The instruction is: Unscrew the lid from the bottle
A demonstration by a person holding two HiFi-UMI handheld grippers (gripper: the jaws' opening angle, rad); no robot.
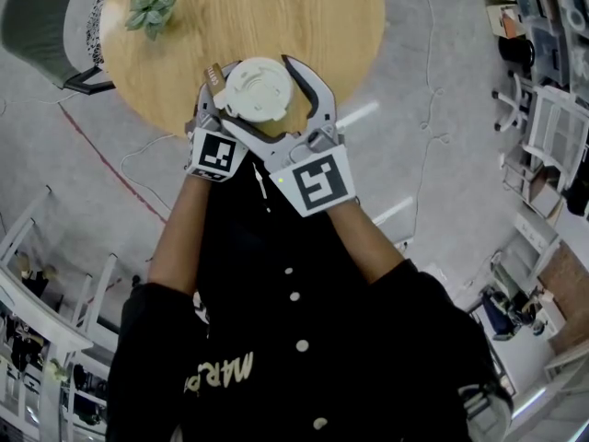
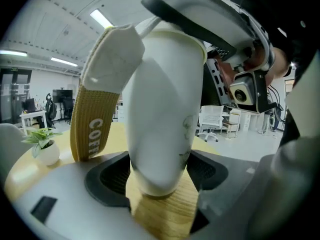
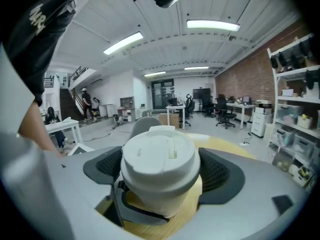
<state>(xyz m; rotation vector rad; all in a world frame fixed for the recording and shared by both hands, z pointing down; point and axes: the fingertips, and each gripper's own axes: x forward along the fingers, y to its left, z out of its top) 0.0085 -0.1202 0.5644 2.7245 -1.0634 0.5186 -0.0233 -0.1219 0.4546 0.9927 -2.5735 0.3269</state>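
A white bottle (image 2: 160, 109) with a tan carry strap (image 2: 95, 119) stands upright near the front edge of the round wooden table (image 1: 304, 17). Its broad white lid (image 1: 258, 88) faces up at me. My left gripper (image 2: 160, 176) is shut on the lower body, a black pad against each side. From the right, my right gripper (image 3: 160, 169) reaches over and is shut on the lid (image 3: 160, 156), its pads against the lid's rim. In the head view the right gripper (image 1: 265, 88) wraps the lid and the left gripper (image 1: 230, 109) sits partly hidden beneath it.
A small potted plant (image 1: 149, 9) stands at the table's far left. A grey chair (image 1: 46, 17) sits beyond the table's left edge. Cables cross the grey floor, and shelves and desks line the room's sides.
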